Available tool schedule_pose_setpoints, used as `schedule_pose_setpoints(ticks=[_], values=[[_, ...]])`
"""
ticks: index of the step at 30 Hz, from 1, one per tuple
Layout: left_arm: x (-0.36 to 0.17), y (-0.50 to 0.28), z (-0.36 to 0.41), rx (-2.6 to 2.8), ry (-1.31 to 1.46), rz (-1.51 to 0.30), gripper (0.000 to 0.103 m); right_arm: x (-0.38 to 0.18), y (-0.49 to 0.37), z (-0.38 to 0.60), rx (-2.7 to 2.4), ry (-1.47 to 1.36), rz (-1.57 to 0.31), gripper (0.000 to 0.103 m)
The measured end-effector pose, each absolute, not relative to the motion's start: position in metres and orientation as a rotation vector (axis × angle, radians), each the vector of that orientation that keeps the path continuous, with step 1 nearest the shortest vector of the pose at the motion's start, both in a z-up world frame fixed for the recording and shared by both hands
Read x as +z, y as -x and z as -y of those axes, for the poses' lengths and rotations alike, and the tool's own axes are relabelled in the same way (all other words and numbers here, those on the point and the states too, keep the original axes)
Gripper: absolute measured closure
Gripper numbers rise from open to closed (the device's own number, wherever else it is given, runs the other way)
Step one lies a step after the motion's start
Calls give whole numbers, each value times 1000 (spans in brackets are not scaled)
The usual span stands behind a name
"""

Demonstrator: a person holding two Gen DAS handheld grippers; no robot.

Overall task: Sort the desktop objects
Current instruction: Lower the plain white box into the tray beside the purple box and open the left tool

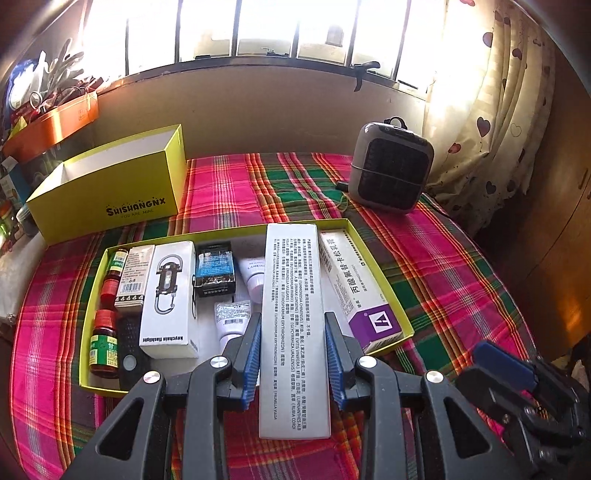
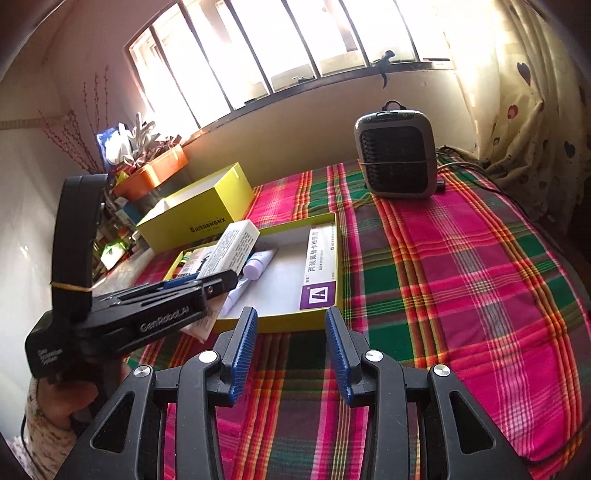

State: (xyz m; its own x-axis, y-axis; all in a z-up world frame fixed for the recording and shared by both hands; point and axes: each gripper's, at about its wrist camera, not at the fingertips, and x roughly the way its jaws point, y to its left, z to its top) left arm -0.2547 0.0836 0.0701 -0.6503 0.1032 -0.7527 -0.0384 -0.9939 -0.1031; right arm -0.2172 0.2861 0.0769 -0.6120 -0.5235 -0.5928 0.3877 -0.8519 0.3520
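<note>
Long silver box (image 1: 293,328) held lengthwise over yellow tray (image 1: 373,251)

A grey heater (image 1: 390,173) stands at the far right of the plaid tablecloth (image 1: 461,280), its cord trailing off behind it. Heart-print curtains (image 1: 491,99) hang beside the barred window (image 1: 236,29). Over on the left, an orange box (image 2: 155,171) brims with clutter.

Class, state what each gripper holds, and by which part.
Left gripper clamps the long silver-grey printed box across its long sides, toward the near end. Right gripper holds nothing.
</note>
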Motion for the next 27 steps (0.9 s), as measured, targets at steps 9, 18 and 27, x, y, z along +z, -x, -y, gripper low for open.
schedule_pose_setpoints(ticks=[9, 18, 27], values=[[57, 287, -98, 2776, 1330, 112, 71, 76, 203, -307, -2430, -968, 314, 63], [43, 310, -103, 2765, 1396, 115, 71, 72, 206, -318, -2427, -975, 347, 63], [28, 320, -106, 2753, 1444, 112, 71, 69, 207, -324, -2431, -984, 364, 63]])
